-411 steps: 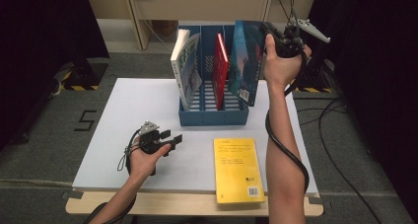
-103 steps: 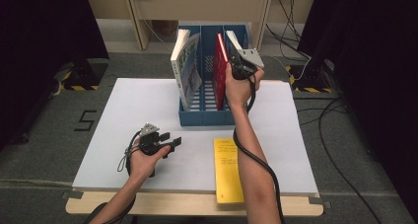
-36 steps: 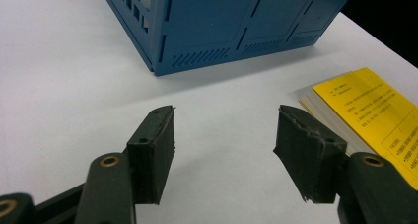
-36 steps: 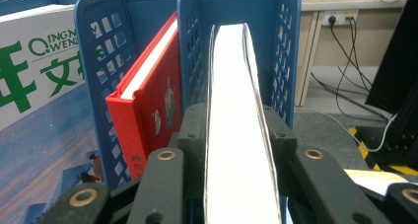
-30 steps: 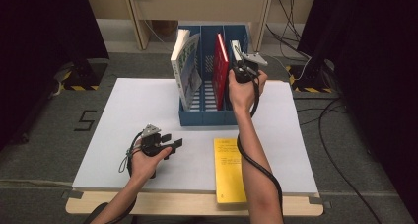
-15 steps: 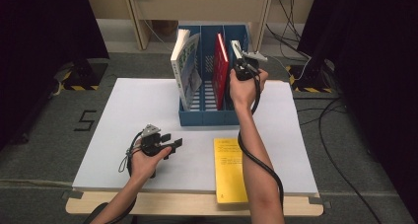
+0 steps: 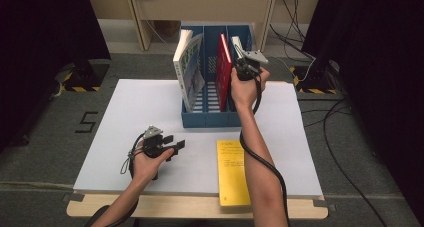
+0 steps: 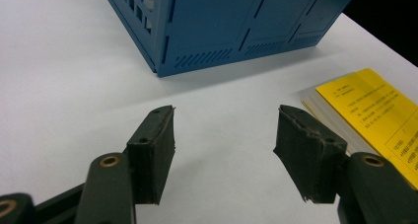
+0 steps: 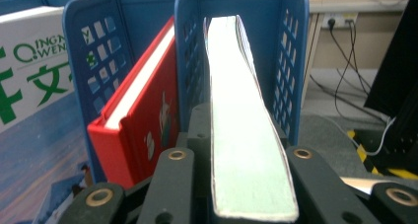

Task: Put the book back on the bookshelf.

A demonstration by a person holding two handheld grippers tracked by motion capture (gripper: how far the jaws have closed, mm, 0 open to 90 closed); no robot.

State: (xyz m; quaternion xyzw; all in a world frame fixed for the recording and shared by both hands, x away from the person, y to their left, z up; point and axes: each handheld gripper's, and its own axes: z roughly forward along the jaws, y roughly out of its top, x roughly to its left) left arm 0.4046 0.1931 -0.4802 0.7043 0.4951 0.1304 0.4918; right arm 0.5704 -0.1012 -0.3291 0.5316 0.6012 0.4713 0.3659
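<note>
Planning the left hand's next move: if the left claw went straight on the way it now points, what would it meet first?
Probably the blue rack: the open left claw aims across bare table at its near corner. The yellow book lies off to one side.

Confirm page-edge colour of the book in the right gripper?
Pale green page edges on the thin book, clearest in the right gripper view.
</note>
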